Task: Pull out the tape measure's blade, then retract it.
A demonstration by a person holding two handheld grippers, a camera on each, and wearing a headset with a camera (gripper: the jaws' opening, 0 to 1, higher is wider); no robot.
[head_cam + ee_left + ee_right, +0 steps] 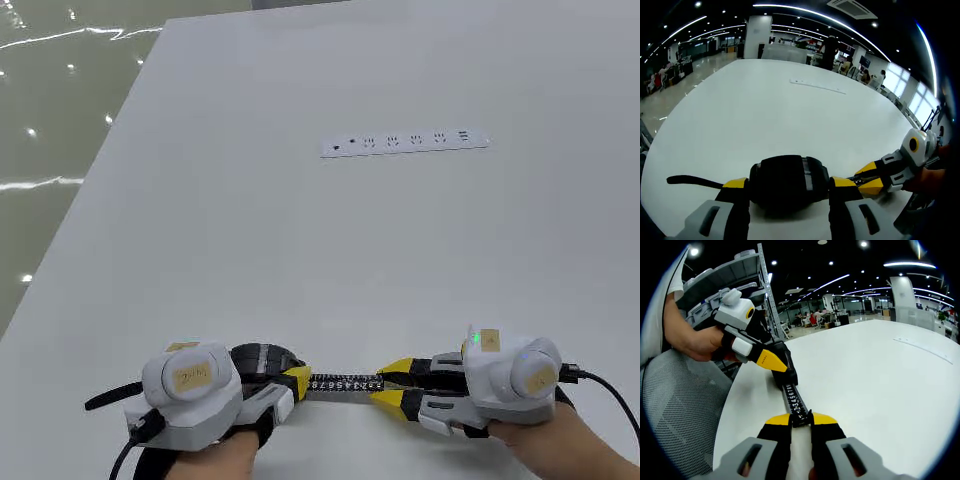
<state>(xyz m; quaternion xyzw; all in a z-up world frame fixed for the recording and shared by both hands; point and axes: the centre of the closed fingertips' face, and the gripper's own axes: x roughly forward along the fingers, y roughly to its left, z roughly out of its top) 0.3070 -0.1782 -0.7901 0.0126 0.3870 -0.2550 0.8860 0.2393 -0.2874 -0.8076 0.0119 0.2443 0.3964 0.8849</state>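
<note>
two tongs, one tape measure, one power strip: that is the count on my white tabletop (300, 250). my left tongs (788, 184) are clamped on the black case of the tape measure (262, 358), one yellow tip on each side of it, at the near edge of the tabletop. my right tongs (801, 419) are pinched narrow on the end of the blade (345, 384), a short dark stretch with printed numbers running from the case on the left to the tips on the right. the power strip (405, 142) lies far off, well apart from both. the left gripper view adds a thin black strap (692, 181) trailing left from the case. the right gripper view adds a grey mesh chair (685, 415) and a metal shelf rack (740, 270) beyond the tabletop's edge.
</note>
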